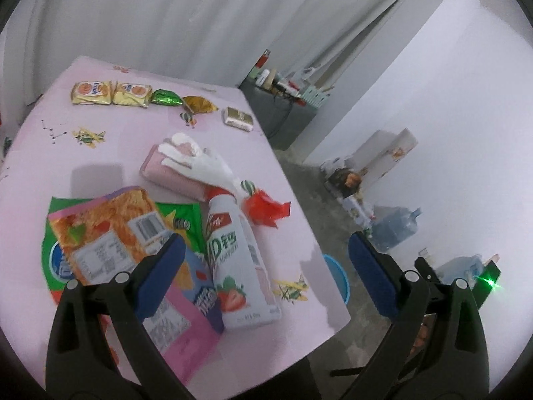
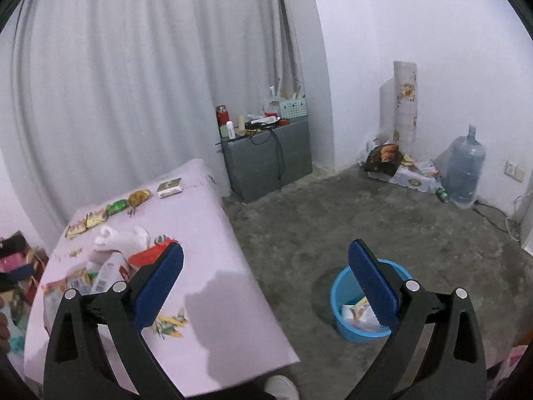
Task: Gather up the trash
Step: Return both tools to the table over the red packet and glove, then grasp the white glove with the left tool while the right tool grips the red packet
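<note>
Pink table: bottle between jaws.

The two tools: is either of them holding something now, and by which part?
Nothing is held. The left tool is open above the white strawberry milk bottle; the right tool is open, empty, near the blue plastic basin.

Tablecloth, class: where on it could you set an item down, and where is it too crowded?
Free: the near corner of the tablecloth, beyond the aeroplane print, and the strip between the snack row and the glove. Crowded: the pile around the milk bottle and orange packet.
</note>
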### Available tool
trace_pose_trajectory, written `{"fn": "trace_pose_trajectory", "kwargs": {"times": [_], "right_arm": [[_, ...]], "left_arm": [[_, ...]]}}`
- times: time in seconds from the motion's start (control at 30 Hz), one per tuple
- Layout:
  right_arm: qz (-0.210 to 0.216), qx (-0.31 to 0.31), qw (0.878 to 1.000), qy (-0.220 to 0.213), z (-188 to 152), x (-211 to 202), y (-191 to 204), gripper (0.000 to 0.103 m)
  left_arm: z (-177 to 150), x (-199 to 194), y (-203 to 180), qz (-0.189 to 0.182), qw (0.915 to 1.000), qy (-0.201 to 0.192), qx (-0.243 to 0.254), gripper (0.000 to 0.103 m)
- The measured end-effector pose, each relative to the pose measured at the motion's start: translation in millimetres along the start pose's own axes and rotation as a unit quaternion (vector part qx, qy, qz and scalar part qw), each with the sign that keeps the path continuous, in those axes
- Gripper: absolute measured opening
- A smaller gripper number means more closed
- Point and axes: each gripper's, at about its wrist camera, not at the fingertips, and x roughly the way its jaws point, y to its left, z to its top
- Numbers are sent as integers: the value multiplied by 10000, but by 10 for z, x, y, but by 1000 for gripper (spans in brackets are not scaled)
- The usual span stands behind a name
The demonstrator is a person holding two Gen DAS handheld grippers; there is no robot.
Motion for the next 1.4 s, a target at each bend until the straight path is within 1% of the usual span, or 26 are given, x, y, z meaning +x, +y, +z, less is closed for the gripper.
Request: {"fn": "trace_pose_trajectory", "kwargs": {"times": [0.1, 0.13, 0.2, 0.27, 0.3, 0.4, 0.47, 0.6, 0.63, 0.67, 0.7, 0.73, 0.77, 0.83, 0.87, 0.9, 0.97, 1.0, 1.07, 1.1, 1.2, 1.27, 1.3, 1.33, 1.37, 1.4], "right_arm": [[258, 150, 9992, 278, 12, 172, 84, 96], [498, 237, 9974, 460, 14, 270, 118, 96], [817, 411, 9928, 770, 15, 429, 167, 96], [1146, 604, 9850, 1140, 16, 645, 242, 96], [1333, 688, 9801, 1298, 16, 752, 282, 96], [1641, 876, 9687, 1643, 23, 1025, 377, 96], [1764, 923, 9629, 1819, 15, 1189, 448, 96], [1946, 921, 9542, 2075, 26, 1483, 563, 96], [1988, 928, 9511, 2175, 25, 1584, 605, 93], [2003, 927, 9490, 2251, 26, 1648, 632, 92], [2014, 919, 9468, 2335, 25, 1720, 667, 91], [2017, 908, 9449, 2413, 24, 1796, 695, 89], [2007, 892, 9439, 2468, 16, 1861, 726, 88], [2012, 848, 9416, 2564, 20, 1974, 772, 85], [2014, 828, 9410, 2589, 18, 2021, 788, 84], [1987, 801, 9410, 2620, 10, 2079, 822, 81], [2005, 797, 9395, 2662, 16, 2182, 862, 78], [2002, 793, 9386, 2697, 7, 2240, 897, 74], [1989, 744, 9378, 2748, -8, 2318, 952, 69], [1986, 704, 9375, 2770, -18, 2359, 981, 66], [1958, 504, 9348, 2921, -84, 2447, 1070, 57], [1944, 308, 9360, 2918, -112, 2452, 1133, 51], [1883, 150, 9383, 2898, -119, 2444, 1172, 46], [1844, 60, 9394, 2889, -129, 2445, 1196, 40], [1806, -30, 9403, 2885, -139, 2445, 1216, 37], [1766, -108, 9412, 2877, -151, 2448, 1230, 30]], "left_arm": [[79, 97, 124, -116, 9999, 10, -41, 94], [121, 139, 171, -202, 9998, 19, -49, 94], [192, 206, 243, -294, 9995, 44, -89, 94], [308, 312, 324, -361, 9991, 122, -174, 94], [371, 361, 362, -352, 9991, 149, -208, 94], [584, 550, 497, -204, 9990, 226, -313, 94], [696, 668, 580, -222, 9984, 315, -406, 94], [900, 984, 716, 138, 9975, 520, -454, 94], [923, 1049, 723, 207, 9972, 587, -411, 93], [944, 1114, 714, 256, 9971, 652, -305, 86], [965, 1204, 668, 392, 9966, 723, -40, 82], [972, 1255, 637, 507, 9957, 761, 158, 73], [974, 1328, 589, 622, 9937, 837, 420, 70], [964, 1512, 498, 760, 9869, 1100, 906, 65], [954, 1592, 461, 813, 9831, 1234, 1079, 64], [934, 1701, 405, 863, 9771, 1410, 1340, 64], [896, 1831, 357, 962, 9690, 1547, 1666, 64], [872, 1904, 337, 1091, 9634, 1596, 1857, 63], [797, 2054, 317, 1478, 9473, 1680, 2292, 52], [762, 2117, 327, 1602, 9407, 1748, 2427, 51], [708, 2163, 317, 1816, 9290, 1726, 2725, 45], [704, 2162, 297, 1943, 9226, 1707, 2862, 36], [704, 2160, 298, 1994, 9206, 1699, 2895, 34], [703, 2150, 298, 2057, 9179, 1674, 2952, 28], [700, 2139, 294, 2094, 9157, 1653, 3005, 24], [697, 2130, 290, 2094, 9144, 1638, 3052, 23]]}}
